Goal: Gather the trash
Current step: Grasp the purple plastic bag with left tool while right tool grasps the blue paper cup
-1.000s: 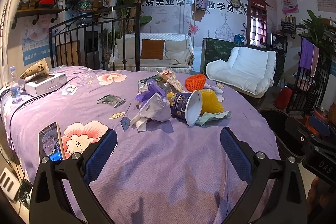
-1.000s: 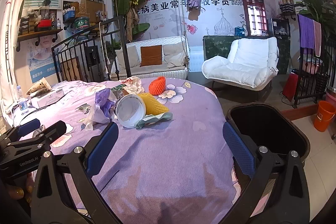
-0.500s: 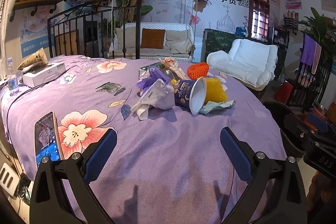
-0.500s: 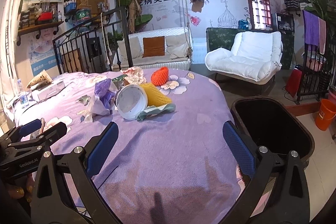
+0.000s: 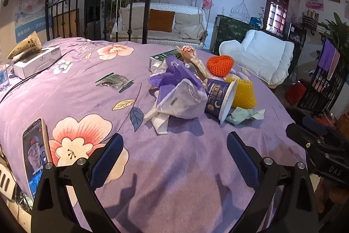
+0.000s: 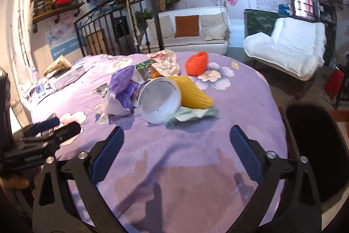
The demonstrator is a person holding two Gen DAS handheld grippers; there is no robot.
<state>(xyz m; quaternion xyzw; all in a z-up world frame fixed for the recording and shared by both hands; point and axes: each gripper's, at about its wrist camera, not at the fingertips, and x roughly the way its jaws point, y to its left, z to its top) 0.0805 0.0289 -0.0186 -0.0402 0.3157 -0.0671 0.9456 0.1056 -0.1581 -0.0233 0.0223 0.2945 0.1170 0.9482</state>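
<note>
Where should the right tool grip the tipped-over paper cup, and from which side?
Grip the paper cup at its rim. It lies on its side with the open mouth facing the right tool, so one finger can slip inside and one outside, coming straight from the front.

Your black bin (image 6: 314,145) beside the bed's right edge is cut off by the frame, and its inside is too dark to read. The paper cup (image 5: 220,97) hides part of the yellow foam net (image 5: 243,93), and the right wrist view is blurred.
</note>
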